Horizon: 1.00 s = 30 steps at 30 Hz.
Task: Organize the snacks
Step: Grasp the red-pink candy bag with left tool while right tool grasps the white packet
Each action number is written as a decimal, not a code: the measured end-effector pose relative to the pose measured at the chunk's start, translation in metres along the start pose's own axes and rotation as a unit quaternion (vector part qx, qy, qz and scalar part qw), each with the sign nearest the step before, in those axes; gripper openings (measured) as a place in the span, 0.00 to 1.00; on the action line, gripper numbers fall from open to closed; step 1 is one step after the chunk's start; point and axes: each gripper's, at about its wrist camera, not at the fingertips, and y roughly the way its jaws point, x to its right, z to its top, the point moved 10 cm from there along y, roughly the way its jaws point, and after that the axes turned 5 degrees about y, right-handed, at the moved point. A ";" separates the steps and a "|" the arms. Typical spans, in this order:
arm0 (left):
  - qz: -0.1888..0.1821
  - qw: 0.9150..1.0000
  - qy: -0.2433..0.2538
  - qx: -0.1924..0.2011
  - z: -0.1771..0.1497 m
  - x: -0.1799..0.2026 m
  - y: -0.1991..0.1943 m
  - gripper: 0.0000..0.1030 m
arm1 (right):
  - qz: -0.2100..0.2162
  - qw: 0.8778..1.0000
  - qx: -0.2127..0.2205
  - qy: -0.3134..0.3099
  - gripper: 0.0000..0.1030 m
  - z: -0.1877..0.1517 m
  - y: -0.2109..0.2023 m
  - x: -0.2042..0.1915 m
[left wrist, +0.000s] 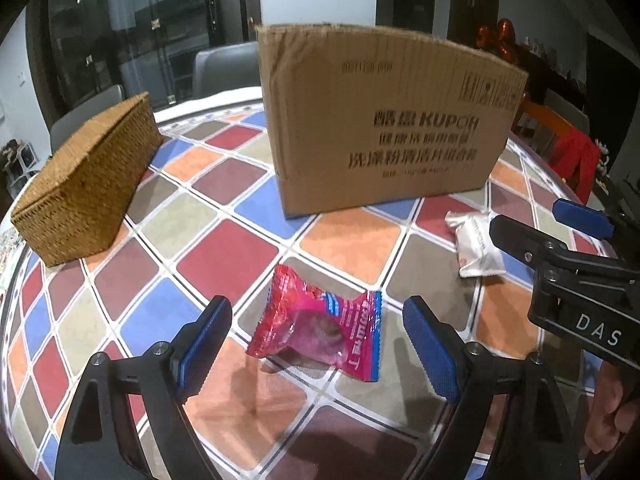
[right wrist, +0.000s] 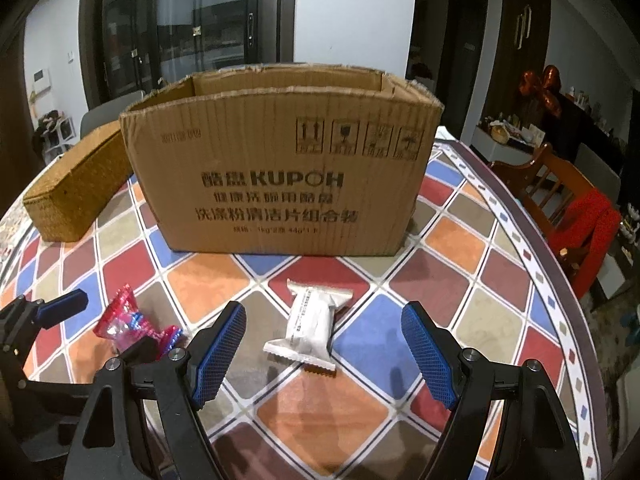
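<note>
Cardboard fills much of the left wrist view: an open-topped brown box (left wrist: 384, 120) printed KUPOH stands on the tabletop (left wrist: 224, 256), which is covered in a cloth of red, blue, orange and grey tiles. Left of the box lies a woven basket (left wrist: 88, 184), well apart from it. The left gripper (left wrist: 316, 344) hovers with its jaws wide apart, one blue pad on either side of a red snack packet (left wrist: 320, 328) that lies flat on the cloth, neither pad touching it. At the right edge the right gripper (left wrist: 552, 228) reaches in from the side, near a white snack packet (left wrist: 476, 248).

From the right wrist view, the same box (right wrist: 280, 172) stands straight ahead and the basket (right wrist: 76, 192) shows just beside its left end. The right gripper (right wrist: 324, 348) has its jaws wide apart, the white snack packet (right wrist: 308, 328) lying on the tabletop (right wrist: 480, 280) between and slightly ahead of the pads. The red snack packet (right wrist: 128, 324) lies to the left, where the left gripper (right wrist: 100, 328) straddles it. A wooden chair (right wrist: 560, 200) stands beyond the table's right rim.
</note>
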 end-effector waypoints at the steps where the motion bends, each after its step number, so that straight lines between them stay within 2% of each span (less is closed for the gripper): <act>1: 0.000 1.000 0.000 -0.003 -0.001 0.000 0.002 0.85 | 0.000 1.000 -0.003 0.000 0.78 -0.002 0.003 0.000; 7: -0.001 1.000 -0.002 -0.019 -0.009 -0.002 0.015 0.85 | -0.002 1.000 -0.021 0.000 0.78 -0.008 0.021 -0.001; 11: -0.008 0.999 -0.009 -0.036 -0.014 -0.001 0.023 0.78 | -0.003 1.000 -0.030 0.001 0.78 -0.011 0.031 -0.003; 19: -0.014 0.999 -0.014 -0.042 -0.016 0.000 0.031 0.65 | -0.005 0.999 -0.048 -0.001 0.77 -0.016 0.047 -0.006; 22: -0.014 0.999 -0.018 -0.039 -0.015 -0.001 0.030 0.54 | 0.002 0.998 -0.061 0.005 0.63 -0.021 0.052 -0.007; 23: -0.014 0.999 -0.019 -0.038 -0.014 -0.002 0.030 0.50 | 0.006 0.998 -0.067 0.008 0.56 -0.023 0.055 -0.007; 26: -0.016 0.999 -0.021 -0.037 -0.013 -0.003 0.030 0.44 | 0.012 0.997 -0.072 0.016 0.42 -0.025 0.061 -0.005; 29: -0.014 0.999 -0.024 -0.037 -0.012 -0.004 0.030 0.29 | 0.016 0.997 -0.071 0.018 0.35 -0.024 0.063 -0.005; 30: -0.015 0.999 -0.026 -0.037 -0.012 -0.004 0.030 0.29 | 0.017 0.997 -0.071 0.018 0.34 -0.024 0.063 -0.005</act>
